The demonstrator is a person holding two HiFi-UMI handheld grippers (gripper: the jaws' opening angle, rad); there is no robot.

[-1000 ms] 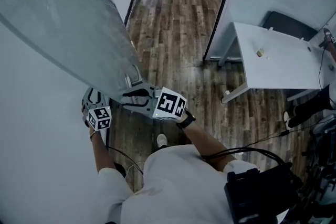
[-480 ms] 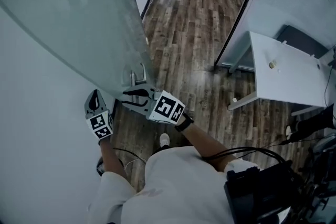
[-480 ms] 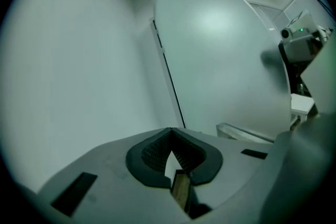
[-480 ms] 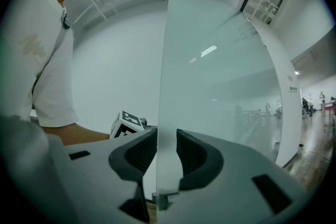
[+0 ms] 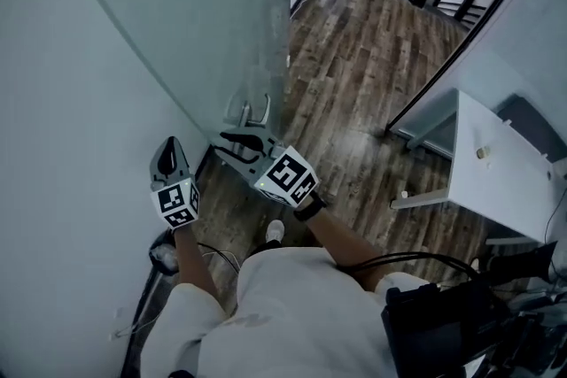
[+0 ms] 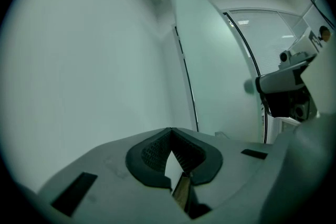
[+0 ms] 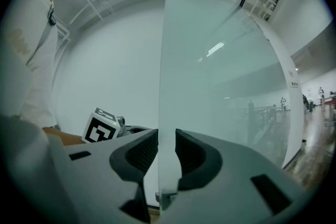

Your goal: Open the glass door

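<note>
Door [image 5: 204, 22] stands partly swung, so opening looks under way. The right gripper [image 5: 237, 140] sits at the door's free edge, its fingers just closing and pinching that edge. The left gripper [image 5: 168, 146], left of the door, has its fingers pressed together, empty. Next move: swing the edge wider without slipping.

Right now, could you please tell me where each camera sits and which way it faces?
Head view: on the person's head, looking steeply down at the glass door and wooden floor; shows the shirt, left claw and right claw.
Left gripper view: rides the left claw, facing the white wall and door; its jaws have just closed, empty.
Right gripper view: rides the right claw, facing the door edge-on; its jaws, just closing, clamp that edge; shirt at left.
Shared: all three show the door.
</note>
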